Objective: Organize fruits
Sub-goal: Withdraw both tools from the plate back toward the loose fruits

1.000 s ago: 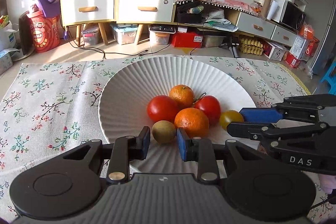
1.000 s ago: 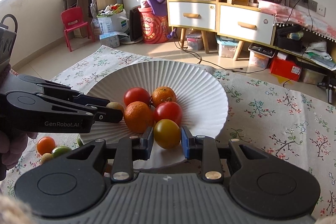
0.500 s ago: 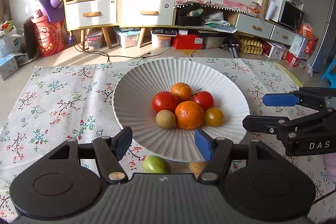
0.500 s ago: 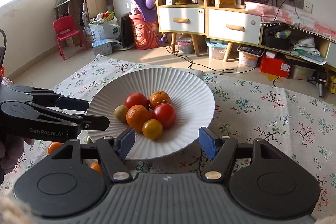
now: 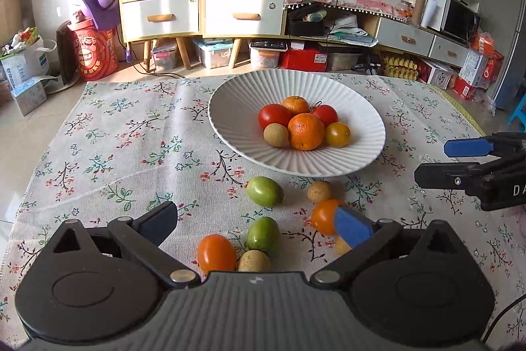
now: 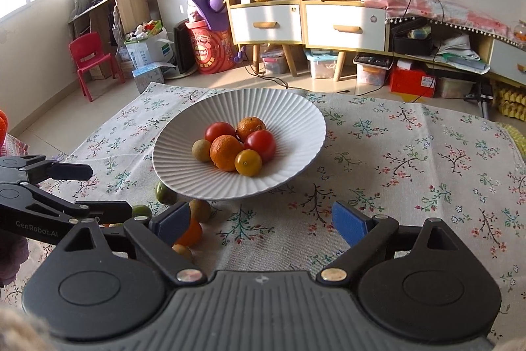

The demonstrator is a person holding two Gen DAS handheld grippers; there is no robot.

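Jaws on the left gripper (image 5: 258,227) and right gripper (image 6: 261,222) have just been opening and stand released, empty, back from the bowl (image 5: 230,134), so loose fruit at its six o'clock comes next.

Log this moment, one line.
phase: release done | left claw: open, empty | right claw: open, empty | bowl: six fruits | tablecloth: loose fruits remain

You have a white ribbed plate (image 5: 355,160) on the flowered cloth, and in its middle six fruits touch each other: two red tomatoes (image 5: 274,115), two oranges (image 5: 305,131), a yellow tomato (image 5: 337,134) and a small brownish fruit (image 5: 275,135). On the cloth just beside the plate's near rim lie two green fruits (image 5: 264,191), two orange tomatoes (image 5: 216,253) and small tan fruits (image 5: 319,191).
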